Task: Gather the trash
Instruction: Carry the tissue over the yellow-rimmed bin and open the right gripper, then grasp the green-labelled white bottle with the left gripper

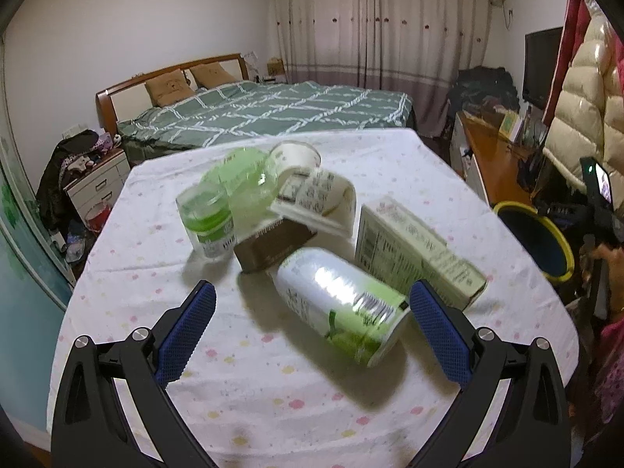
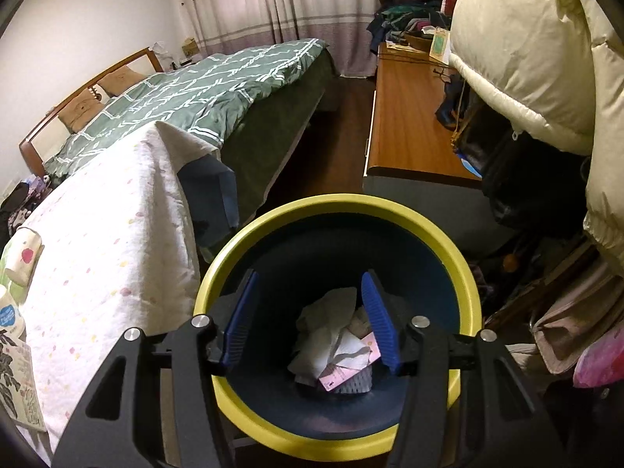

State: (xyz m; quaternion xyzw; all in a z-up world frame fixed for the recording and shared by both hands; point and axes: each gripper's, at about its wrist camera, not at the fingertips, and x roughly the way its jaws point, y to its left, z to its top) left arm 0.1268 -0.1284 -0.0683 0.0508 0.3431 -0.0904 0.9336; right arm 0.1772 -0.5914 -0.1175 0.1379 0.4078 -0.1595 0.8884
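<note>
Table (image 1: 241, 409): covered by a white cloth with small pink and yellow dots; cloth hangs over the far edge. Trash lies clustered mid-table.

- Green-and-silver can (image 1: 343, 304) on its side, nearest the left gripper (image 1: 312, 331). Tongs spread wide, empty; the can lies between the blue pads, nearer the right-hand one. Contact with it cannot be judged.
- Pale green carton (image 1: 413, 249) lying flat just behind the can.
- Brown box (image 1: 273, 245) beside the can's far end, with a white printed wrapper (image 1: 316, 202) draped over it.
- Clear jar with green label (image 1: 208, 222) left of the box; a blurred green plastic container (image 1: 241, 179) and a white paper cup (image 1: 296, 156) behind.

Right gripper (image 2: 312, 323): held above the bin (image 2: 343, 204), tongs parted, holding nothing. Bin is dark blue with a yellow rim and stands on the floor off the table's right side. Inside: crumpled white tissue (image 2: 331, 331) and a pink packet (image 2: 351, 366).

Room: bedroom. Bed with a green checked quilt (image 1: 273, 113) and wooden headboard beyond the table; striped curtains (image 1: 382, 19) on the far wall; white nightstand (image 1: 97, 183) at left; wooden desk (image 2: 409, 124) at right; cream puffer jacket (image 2: 526, 39) hanging over it.
</note>
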